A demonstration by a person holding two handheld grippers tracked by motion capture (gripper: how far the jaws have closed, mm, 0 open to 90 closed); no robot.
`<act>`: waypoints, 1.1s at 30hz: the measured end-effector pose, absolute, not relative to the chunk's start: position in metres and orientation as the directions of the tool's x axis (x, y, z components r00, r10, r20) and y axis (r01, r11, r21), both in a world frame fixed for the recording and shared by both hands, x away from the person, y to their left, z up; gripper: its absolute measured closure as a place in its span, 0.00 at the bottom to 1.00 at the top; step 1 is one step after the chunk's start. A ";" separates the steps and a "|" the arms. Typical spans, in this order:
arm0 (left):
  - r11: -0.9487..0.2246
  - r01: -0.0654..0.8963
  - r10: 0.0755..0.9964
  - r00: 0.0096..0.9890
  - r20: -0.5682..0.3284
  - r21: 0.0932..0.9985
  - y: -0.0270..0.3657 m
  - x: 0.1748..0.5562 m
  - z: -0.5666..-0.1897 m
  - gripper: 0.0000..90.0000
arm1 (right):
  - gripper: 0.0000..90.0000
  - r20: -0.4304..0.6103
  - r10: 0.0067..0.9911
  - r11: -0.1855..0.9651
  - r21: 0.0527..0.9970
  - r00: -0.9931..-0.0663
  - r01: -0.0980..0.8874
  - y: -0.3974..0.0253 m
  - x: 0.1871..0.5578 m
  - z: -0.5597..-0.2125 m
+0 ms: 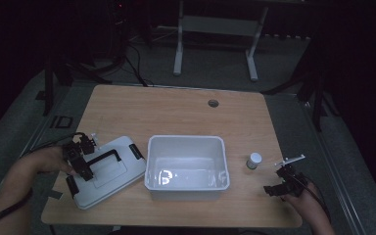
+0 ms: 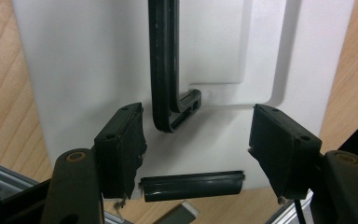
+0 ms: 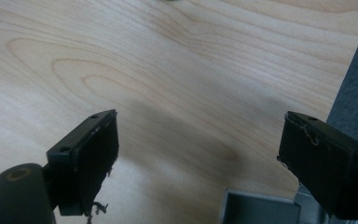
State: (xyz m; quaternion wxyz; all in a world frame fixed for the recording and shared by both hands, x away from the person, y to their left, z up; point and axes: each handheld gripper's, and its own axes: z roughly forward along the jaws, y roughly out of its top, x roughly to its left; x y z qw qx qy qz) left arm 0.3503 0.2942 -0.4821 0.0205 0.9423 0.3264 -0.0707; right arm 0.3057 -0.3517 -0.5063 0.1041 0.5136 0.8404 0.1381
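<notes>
Left of the white bin (image 1: 186, 161), its lid (image 1: 108, 171) lies off, the left gripper (image 1: 81, 161) spread-jawed over the black handle (image 2: 165, 70). Right of the bin stands a small bottle (image 1: 254, 160); beyond it the right gripper (image 1: 284, 183) gapes, empty. Probably packing and closing remain.

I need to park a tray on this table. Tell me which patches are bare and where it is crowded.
The far half of the table, from the bin back to the round hole, is bare and widest. A smaller bare patch lies at the near right, before the small jar. The near left is crowded: the lid lies against the bin under the left gripper.
</notes>
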 end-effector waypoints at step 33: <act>-0.782 0.623 0.617 0.771 -0.158 -0.019 0.296 0.344 -0.480 0.39 | 0.13 0.015 0.823 0.565 0.069 -0.567 0.822 -0.335 0.347 -0.479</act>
